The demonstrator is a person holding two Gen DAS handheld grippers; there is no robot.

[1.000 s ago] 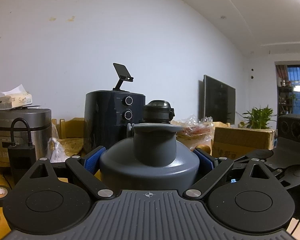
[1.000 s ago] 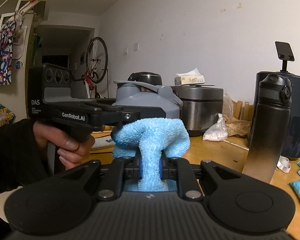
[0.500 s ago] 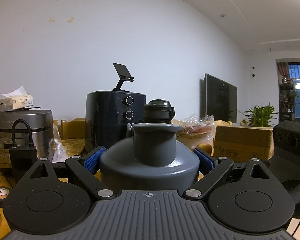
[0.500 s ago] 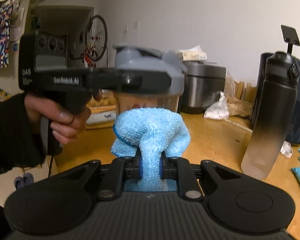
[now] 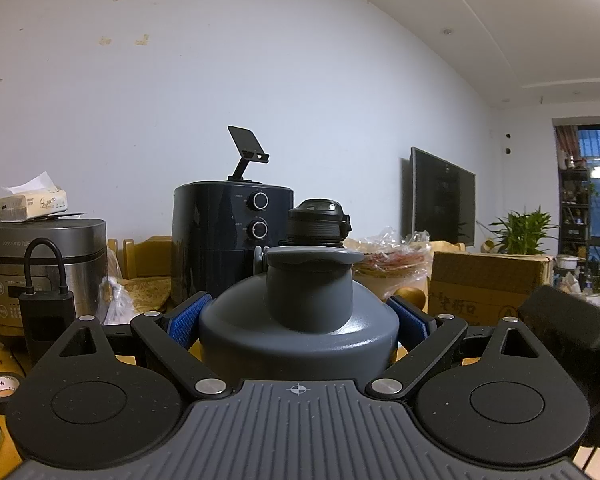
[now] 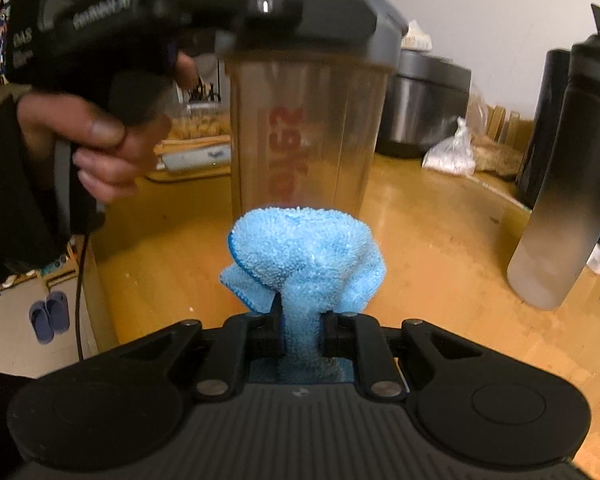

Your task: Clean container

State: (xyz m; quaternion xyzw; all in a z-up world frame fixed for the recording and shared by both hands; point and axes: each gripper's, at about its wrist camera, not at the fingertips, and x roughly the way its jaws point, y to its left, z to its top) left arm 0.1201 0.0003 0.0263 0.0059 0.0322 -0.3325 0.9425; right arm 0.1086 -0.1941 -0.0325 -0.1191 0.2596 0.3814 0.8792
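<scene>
Since 1 second ago the right hand-held gripper point(image 6: 300, 322) has tipped downward and come closer to the shaker container point(image 6: 306, 120), which now fills the upper middle of its view, upright with its long axis vertical and grey lid on top. Its left edge drops to the floor beside the container, while bare surface point(image 6: 440, 248) lies open to the right as far as the black bottle point(image 6: 572, 184). The left hand-held gripper point(image 5: 298, 320) clamps the container's lid with both blue pads, holding it over the surface's left part; the right one is closed on a blue cloth point(image 6: 304, 260), bunched just before the container's base.
</scene>
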